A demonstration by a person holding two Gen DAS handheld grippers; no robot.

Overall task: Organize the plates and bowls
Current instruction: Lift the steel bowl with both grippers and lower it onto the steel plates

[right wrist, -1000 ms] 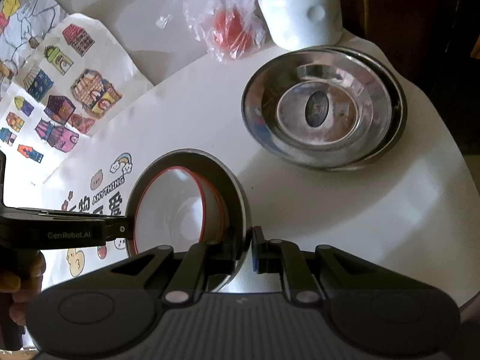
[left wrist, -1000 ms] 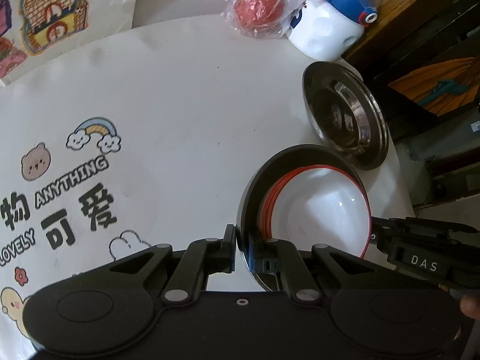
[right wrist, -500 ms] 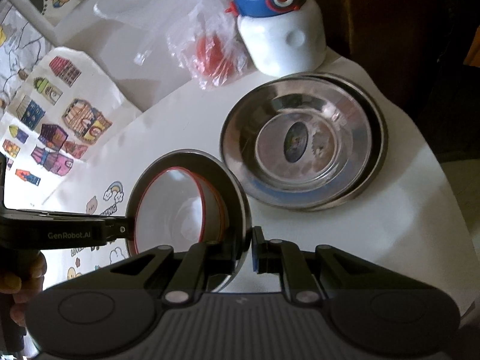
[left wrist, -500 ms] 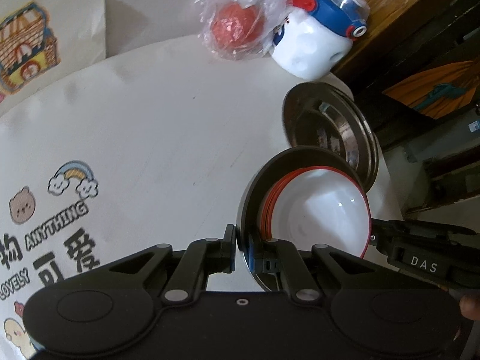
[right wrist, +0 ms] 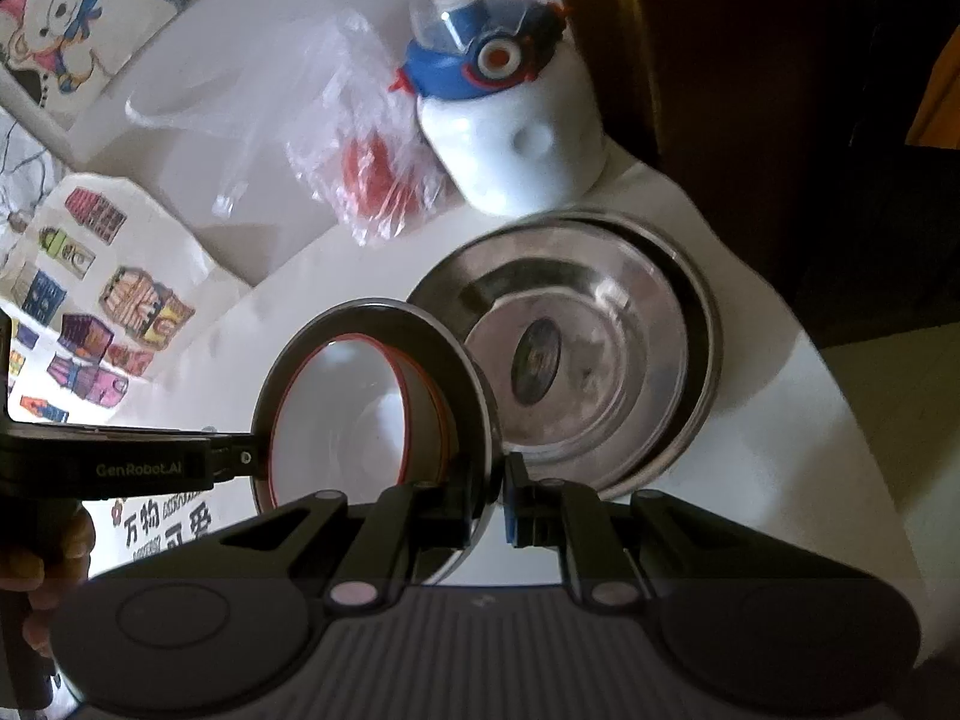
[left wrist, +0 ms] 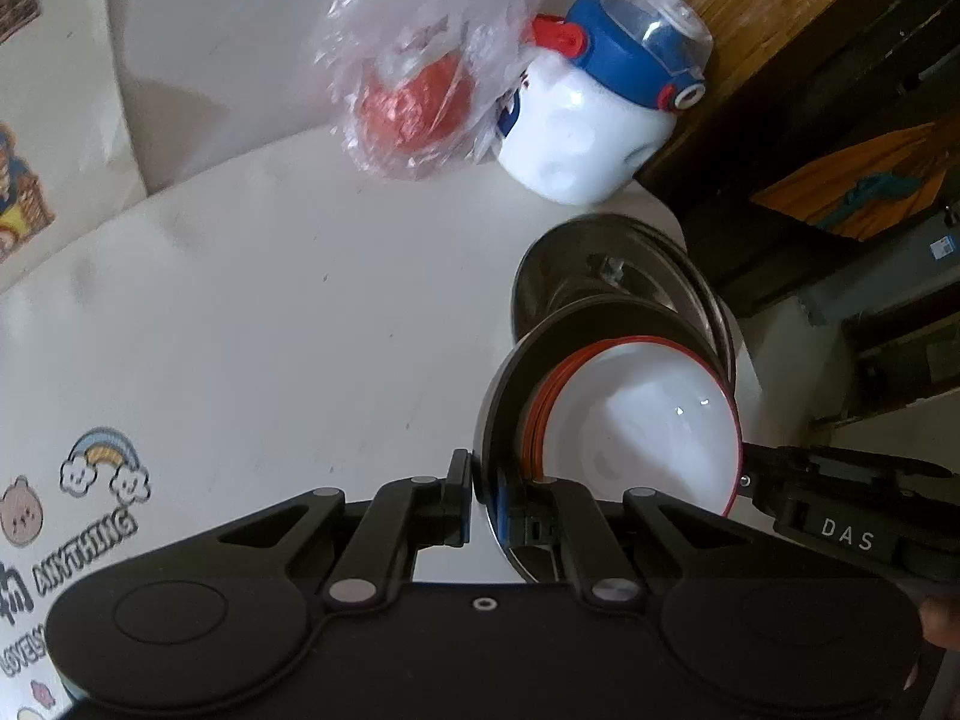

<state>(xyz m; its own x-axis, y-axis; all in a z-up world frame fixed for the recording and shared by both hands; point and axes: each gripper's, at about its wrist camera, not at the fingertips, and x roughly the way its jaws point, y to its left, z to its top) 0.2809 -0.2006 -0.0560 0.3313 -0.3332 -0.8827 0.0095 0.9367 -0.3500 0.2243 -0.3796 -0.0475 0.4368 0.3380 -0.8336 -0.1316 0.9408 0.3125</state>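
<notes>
A steel bowl (left wrist: 498,396) (right wrist: 372,312) with red-rimmed white bowls (left wrist: 648,420) (right wrist: 342,420) nested inside hangs tilted above the white table. My left gripper (left wrist: 483,498) is shut on its left rim. My right gripper (right wrist: 501,498) is shut on the opposite rim. Each tool shows in the other's view, the right gripper (left wrist: 744,480) at the bowl's far side and the left gripper (right wrist: 246,456) likewise. Stacked steel plates (left wrist: 600,276) (right wrist: 600,360) rest on the table just beyond the held bowl, which partly hides them in the left wrist view.
A white bottle with a blue lid (left wrist: 588,138) (right wrist: 516,144) and a clear bag holding something red (left wrist: 408,102) (right wrist: 372,174) stand behind the plates. The table edge (right wrist: 852,396) curves close on the right, with dark wooden furniture (left wrist: 780,60) past it. A hand grips each tool.
Both grippers have carried the nested bowls forward toward the steel plates. The plates, bottle and bag now look larger and nearer, and the held bowl overlaps the plates.
</notes>
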